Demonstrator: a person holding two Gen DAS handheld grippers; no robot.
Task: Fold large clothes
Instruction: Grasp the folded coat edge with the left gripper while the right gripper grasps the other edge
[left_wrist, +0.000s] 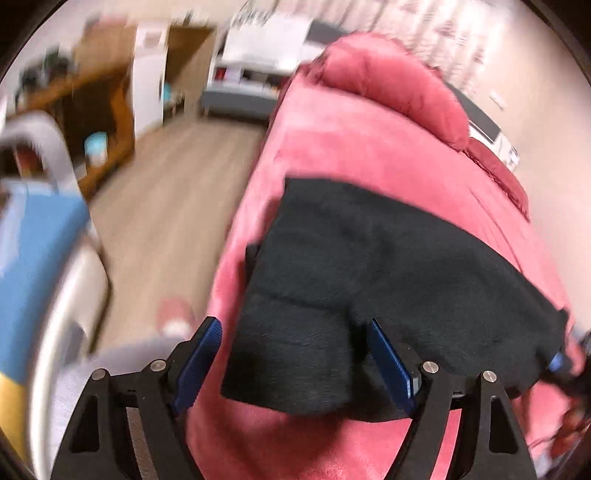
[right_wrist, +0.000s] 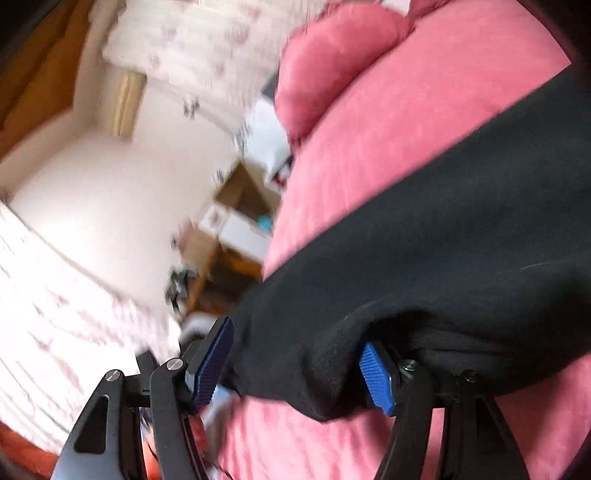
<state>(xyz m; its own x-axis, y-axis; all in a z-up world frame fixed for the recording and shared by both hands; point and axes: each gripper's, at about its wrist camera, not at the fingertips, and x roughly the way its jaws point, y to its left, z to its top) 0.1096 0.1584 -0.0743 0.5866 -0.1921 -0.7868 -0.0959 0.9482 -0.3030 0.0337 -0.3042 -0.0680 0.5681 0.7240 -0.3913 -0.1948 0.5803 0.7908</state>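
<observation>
A black fleece garment (left_wrist: 369, 266) lies folded on a bed with a pink cover (left_wrist: 369, 147). My left gripper (left_wrist: 295, 362) is open, its blue pads (left_wrist: 201, 365) wide apart, with the garment's near left corner lying between them. In the right wrist view the same garment (right_wrist: 443, 240) stretches across the pink cover (right_wrist: 388, 122). My right gripper (right_wrist: 295, 369) is open too, and the garment's near edge drapes between and over its blue pads (right_wrist: 375, 376). Both views are motion-blurred.
A pink pillow (left_wrist: 391, 81) lies at the head of the bed. Left of the bed are wooden floor (left_wrist: 166, 206), a wooden shelf unit (left_wrist: 99, 122) and a blue and grey object (left_wrist: 37, 258). The right wrist view shows a white wall (right_wrist: 110, 206) and boxes (right_wrist: 240, 221).
</observation>
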